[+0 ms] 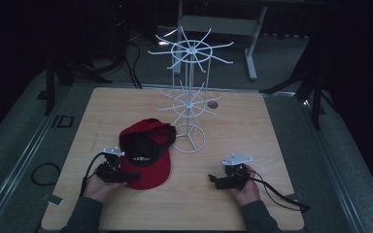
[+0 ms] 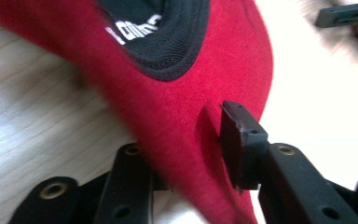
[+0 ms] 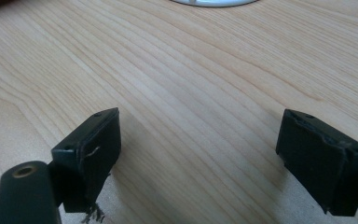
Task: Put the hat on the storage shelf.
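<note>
Nearest, the left tool [image 1: 126, 177] straddled the red cap's brim [image 2: 186, 140] without yet pinching, so the brim could slip; the right tool [image 1: 215, 179] gaped empty.

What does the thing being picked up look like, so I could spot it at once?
On the light wooden table, look just in front of the round base of the white wire display stand. There lies a red fabric baseball cap, upside down, its black lining showing. Nothing else there is red.
</note>
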Action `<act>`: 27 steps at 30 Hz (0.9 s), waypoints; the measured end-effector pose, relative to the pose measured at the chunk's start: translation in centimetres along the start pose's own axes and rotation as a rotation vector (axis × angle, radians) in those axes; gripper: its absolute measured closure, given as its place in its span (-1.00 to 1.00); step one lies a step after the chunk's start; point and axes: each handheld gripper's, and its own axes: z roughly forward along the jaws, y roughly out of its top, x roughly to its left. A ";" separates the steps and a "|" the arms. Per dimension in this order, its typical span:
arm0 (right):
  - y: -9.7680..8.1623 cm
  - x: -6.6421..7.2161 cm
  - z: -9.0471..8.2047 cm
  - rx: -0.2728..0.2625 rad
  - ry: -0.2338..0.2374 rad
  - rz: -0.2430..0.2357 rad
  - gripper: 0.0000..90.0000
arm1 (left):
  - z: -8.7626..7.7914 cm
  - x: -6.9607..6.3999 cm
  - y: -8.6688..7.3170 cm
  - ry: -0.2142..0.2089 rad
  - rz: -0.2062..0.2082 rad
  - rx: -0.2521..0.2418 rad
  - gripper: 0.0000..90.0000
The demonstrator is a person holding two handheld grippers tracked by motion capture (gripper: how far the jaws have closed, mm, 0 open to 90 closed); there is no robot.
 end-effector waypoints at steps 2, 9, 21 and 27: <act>0.0 0.0 0.0 -0.001 0.000 -0.002 -0.70 | -0.1 -0.3 0.0 0.006 0.005 -0.007 0.57; 0.0 0.0 0.0 0.000 0.000 0.000 -0.70 | -0.3 -0.9 -0.6 0.009 -0.008 -0.054 0.68; 0.0 0.0 0.0 -0.001 0.000 -0.002 -0.70 | -1.0 -2.4 0.3 0.054 0.019 -0.120 0.90; 0.0 0.0 0.0 -0.001 0.000 -0.001 -0.70 | -1.6 -1.9 0.1 0.083 0.010 -0.151 0.90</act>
